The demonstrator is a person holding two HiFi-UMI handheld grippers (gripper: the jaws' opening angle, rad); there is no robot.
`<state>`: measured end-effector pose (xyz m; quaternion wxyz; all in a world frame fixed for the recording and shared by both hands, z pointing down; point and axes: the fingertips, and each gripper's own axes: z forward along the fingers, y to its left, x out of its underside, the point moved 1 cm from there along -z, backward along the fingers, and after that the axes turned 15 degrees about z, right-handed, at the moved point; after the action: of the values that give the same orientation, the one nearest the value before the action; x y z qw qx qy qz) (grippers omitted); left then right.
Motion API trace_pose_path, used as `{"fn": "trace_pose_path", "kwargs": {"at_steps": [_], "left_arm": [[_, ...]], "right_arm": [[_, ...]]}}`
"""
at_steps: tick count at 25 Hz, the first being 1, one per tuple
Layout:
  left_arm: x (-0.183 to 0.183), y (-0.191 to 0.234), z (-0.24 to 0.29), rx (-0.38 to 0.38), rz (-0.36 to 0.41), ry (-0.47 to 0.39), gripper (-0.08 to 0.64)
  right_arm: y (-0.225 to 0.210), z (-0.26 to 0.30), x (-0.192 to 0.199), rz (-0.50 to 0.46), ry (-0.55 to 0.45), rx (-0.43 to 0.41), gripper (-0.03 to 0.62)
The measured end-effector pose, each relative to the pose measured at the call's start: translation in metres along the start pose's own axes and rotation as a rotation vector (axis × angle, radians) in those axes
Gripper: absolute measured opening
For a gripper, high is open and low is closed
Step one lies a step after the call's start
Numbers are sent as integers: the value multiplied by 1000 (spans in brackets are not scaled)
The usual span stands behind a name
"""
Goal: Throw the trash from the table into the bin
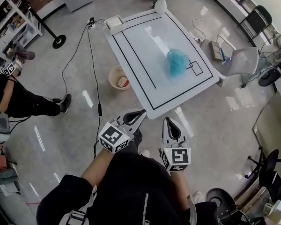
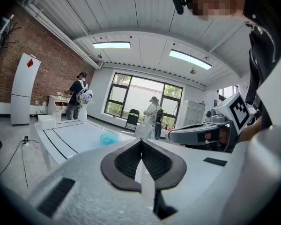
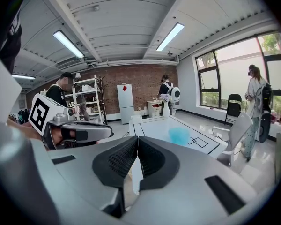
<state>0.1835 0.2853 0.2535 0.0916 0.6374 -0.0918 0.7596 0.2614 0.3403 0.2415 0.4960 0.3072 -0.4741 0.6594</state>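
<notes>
You're only at the approach: left gripper and right gripper are both clenched on nothing, the blue trash, perhaps a crumpled bag, lies on the table well ahead of them, and the bin stands ahead-left, so next close in and open one claw.

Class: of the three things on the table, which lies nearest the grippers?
The crumpled blue bag, by the right edge of the table. The white box and the vase sit at the far end.
</notes>
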Motion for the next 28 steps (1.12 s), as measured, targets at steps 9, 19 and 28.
{"fn": "trace_pose_path", "kwargs": {"at_steps": [9, 19, 28], "left_arm": [[-6, 68, 35, 38, 15, -7, 6], [-11, 133, 55, 78, 9, -24, 6], [-7, 156, 74, 91, -14, -21, 6]], "right_arm": [[-2, 73, -29, 12, 7, 31, 9], [3, 140, -54, 18, 2, 63, 9], [-9, 164, -63, 35, 8, 82, 9]]}}
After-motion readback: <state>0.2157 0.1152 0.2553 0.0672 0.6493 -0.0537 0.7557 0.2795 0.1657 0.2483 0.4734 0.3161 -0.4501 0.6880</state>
